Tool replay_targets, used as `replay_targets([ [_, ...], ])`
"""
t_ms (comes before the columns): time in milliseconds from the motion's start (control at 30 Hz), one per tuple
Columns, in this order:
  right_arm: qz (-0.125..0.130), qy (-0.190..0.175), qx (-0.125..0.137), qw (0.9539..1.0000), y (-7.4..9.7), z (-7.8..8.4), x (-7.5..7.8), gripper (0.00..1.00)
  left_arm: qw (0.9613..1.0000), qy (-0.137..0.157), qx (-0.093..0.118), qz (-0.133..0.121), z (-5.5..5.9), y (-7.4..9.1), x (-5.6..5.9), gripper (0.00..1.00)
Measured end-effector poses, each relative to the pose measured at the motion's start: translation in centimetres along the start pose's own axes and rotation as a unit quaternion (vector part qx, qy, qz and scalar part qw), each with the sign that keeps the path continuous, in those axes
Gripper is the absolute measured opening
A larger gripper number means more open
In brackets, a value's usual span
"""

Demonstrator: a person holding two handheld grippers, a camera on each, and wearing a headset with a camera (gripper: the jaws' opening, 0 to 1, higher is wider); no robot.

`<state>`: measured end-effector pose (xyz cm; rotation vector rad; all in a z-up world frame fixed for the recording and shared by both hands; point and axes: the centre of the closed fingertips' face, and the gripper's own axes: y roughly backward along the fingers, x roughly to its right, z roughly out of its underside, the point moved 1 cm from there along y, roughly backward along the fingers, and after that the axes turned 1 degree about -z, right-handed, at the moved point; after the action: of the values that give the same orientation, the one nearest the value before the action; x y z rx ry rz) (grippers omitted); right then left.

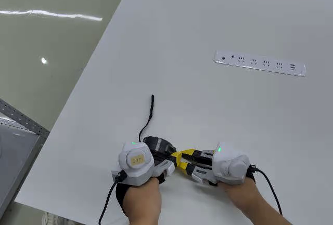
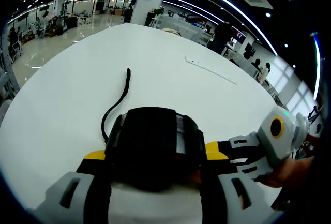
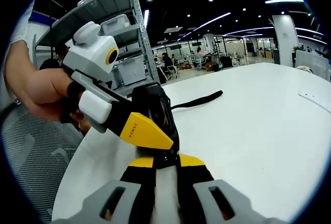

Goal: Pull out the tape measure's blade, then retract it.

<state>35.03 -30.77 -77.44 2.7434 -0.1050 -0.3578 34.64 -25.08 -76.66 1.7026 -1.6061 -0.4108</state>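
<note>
1. While the left tongs [image 2: 156,155] clamp the black tape measure [image 1: 157,146] by its two broad sides, with a yellow pad pressed against each, the case sits low at the near part of the white counter [image 1: 208,17]. Whether it rests on the surface or hangs just above it, I cannot tell.
2. The right tongs [image 3: 166,161] stand narrow, their yellow tips drawn together on the case's lower front corner. The blade's end is hidden there, so I cannot tell whether they pinch it.
3. In the head view the two tongs meet nose to nose at the case.
4. A black wrist strap [image 1: 148,116] trails from the case, curving and then running straight away from the person.
5. A white power strip [image 1: 259,63] lies well apart, toward the far right.
</note>
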Motion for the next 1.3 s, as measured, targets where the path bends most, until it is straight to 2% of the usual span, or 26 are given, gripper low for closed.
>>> replay_targets([
  [233,-0.002,0.003,0.001,1.0,0.1,-0.11,-0.04,0.19,0.9999,-0.01,-0.006,0.006,0.12,0.07,-0.05,0.68],
  [467,0.0,0.008,0.003,1.0,0.17,-0.38,-0.14,0.3,0.9997,-0.022,-0.006,0.009,0.05,0.18,-0.01,0.69],
  [733,-0.002,0.008,0.004,1.0,-0.05,-0.43,-0.38,0.38,0.9995,-0.027,-0.007,0.013,-0.12,0.3,-0.06,0.75],
  [900,0.0,0.006,0.005,1.0,-0.19,-0.46,-0.37,0.4,0.9994,-0.031,-0.008,0.016,-0.08,0.34,-0.14,0.78],
  [1300,0.001,0.015,-0.005,0.9999,0.46,-0.37,-0.76,0.4,0.9991,-0.038,-0.002,0.021,-0.33,0.63,-0.01,0.75],
])
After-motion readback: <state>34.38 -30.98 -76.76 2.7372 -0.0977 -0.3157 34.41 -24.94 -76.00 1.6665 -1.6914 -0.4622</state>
